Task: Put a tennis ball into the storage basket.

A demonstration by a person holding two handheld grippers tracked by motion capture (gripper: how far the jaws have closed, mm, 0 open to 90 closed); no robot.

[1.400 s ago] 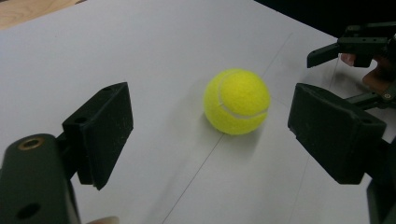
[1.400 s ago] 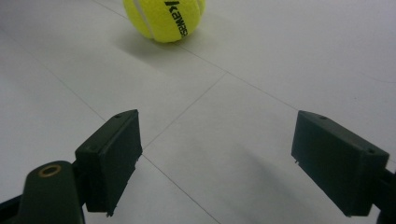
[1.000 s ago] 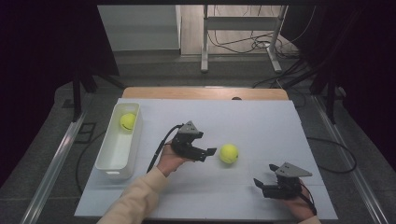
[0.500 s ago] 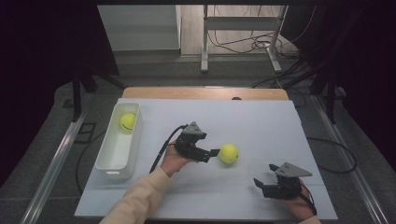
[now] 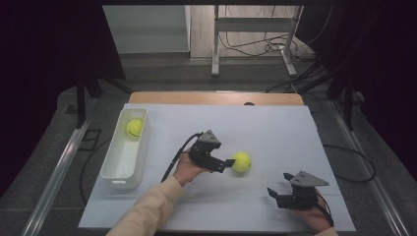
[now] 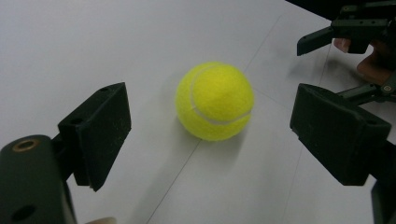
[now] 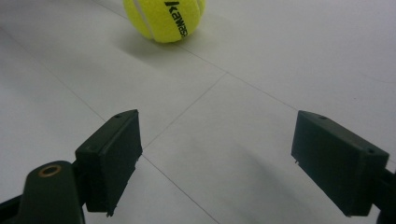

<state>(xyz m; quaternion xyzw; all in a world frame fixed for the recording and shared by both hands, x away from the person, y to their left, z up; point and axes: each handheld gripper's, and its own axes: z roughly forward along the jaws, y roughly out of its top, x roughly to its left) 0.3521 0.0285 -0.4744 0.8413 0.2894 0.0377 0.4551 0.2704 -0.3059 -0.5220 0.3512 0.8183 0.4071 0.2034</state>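
A yellow tennis ball (image 5: 241, 161) rests on the white desk (image 5: 275, 128), directly ahead of the left gripper (image 5: 227, 164), whose tips reach the ball's near side in the high view. In the left gripper view the ball (image 6: 215, 101) lies on the line between the two black jaws but a little beyond them, with desk showing on either side; neither pad touches it. Those jaws have just been opening and now stand well wider than the ball, holding nothing. Being round, the ball offers no long axis to line up with; the approach runs straight along the gripper's own heading, towards the right across the desk. The left hand (image 5: 186, 169) is clearly the nearer of the two. The right gripper (image 5: 274, 195) sits low near the front edge of the desk, well apart from the ball; in the right gripper view its jaws are spread wide over bare desk, empty, with the ball (image 7: 163, 18) far ahead and bearing black lettering. A second tennis ball (image 5: 134, 128) already lies in the far end of the white bin (image 5: 114, 171) at the left of the desk. The likely next move is a short push forward so the pads flank the ball before closing
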